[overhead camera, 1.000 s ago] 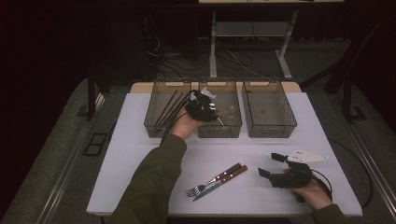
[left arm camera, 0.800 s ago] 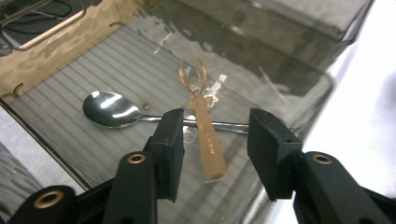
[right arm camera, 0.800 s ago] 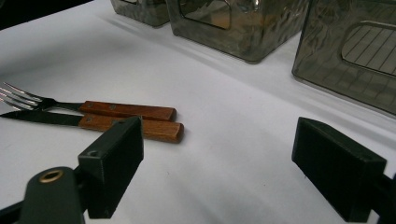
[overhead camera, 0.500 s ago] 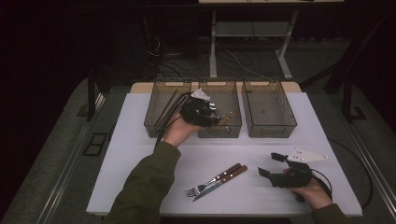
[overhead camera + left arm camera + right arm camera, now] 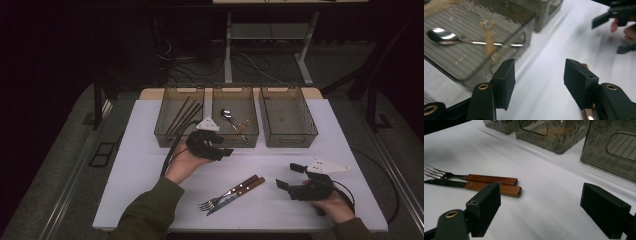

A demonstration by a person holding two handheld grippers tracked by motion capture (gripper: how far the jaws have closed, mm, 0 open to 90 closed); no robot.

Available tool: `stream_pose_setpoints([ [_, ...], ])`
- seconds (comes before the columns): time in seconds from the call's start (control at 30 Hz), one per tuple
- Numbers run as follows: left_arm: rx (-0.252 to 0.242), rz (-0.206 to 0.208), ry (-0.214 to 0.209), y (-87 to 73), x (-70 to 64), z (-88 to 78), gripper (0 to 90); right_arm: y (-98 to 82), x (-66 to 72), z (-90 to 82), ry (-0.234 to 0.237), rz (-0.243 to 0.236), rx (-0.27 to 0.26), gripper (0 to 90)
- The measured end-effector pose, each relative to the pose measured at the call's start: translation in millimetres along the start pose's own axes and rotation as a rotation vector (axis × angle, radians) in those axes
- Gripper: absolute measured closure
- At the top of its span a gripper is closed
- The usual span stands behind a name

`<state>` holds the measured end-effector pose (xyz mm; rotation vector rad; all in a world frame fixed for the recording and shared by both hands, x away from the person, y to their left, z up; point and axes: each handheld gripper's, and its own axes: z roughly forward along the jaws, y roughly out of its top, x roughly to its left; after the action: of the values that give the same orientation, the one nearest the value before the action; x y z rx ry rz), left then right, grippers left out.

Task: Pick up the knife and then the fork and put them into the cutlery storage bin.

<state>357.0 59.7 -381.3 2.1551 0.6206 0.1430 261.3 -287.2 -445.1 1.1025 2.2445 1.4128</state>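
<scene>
My left gripper (image 5: 225,150) hovers over the white table (image 5: 150,175) just in front of the middle bin (image 5: 235,140). Its jaws have just been opening and stand apart with nothing between them (image 5: 539,72). In that bin lie a metal spoon (image 5: 227,116) (image 5: 441,36) and a small tan utensil (image 5: 488,42). A fork (image 5: 220,198) (image 5: 490,180) and a knife (image 5: 240,190) (image 5: 492,189), both wooden-handled, lie side by side near the table's front. To their right my right gripper (image 5: 288,176) (image 5: 541,195) rests open and empty, pointing at the handles.
Three smoky clear bins stand in a row at the back. The left bin (image 5: 170,137) holds several dark sticks, and the right bin (image 5: 290,137) shows nothing inside. Cables trail from both grippers. My right gripper also shows at the top right of the left gripper view (image 5: 614,15).
My left hand has drawn back from above the middle bin to the table in front of it, its jaws wider. The spoon now shows in that bin. The right hand has not moved.
</scene>
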Motion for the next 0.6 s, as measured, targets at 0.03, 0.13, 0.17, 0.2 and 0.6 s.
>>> stream_pose_setpoints([
  [0.03, -0.004, -0.001, -0.001, -3.3, -3.1, -0.1, 41.8, -0.1, -0.1, 0.3, 0.001, -0.003, 0.0, 16.3],
  [0.13, -0.007, -0.003, -0.014, -12.4, -12.4, -1.7, 41.9, 0.1, -0.5, 1.3, -0.003, -0.007, 0.0, 16.2],
  [0.17, -0.007, -0.003, -0.016, -15.3, -15.6, -1.8, 42.1, 0.4, -0.7, 1.5, -0.003, -0.008, -0.002, 16.2],
  [0.2, -0.005, 0.002, -0.015, -17.8, -18.6, -2.3, 42.8, 0.6, -1.1, 1.8, -0.003, -0.009, -0.004, 16.2],
  [0.6, 0.016, -0.002, -0.048, -49.4, -40.6, -4.0, 60.4, 0.9, -0.4, 2.7, 0.001, -0.014, 0.001, 16.2],
])
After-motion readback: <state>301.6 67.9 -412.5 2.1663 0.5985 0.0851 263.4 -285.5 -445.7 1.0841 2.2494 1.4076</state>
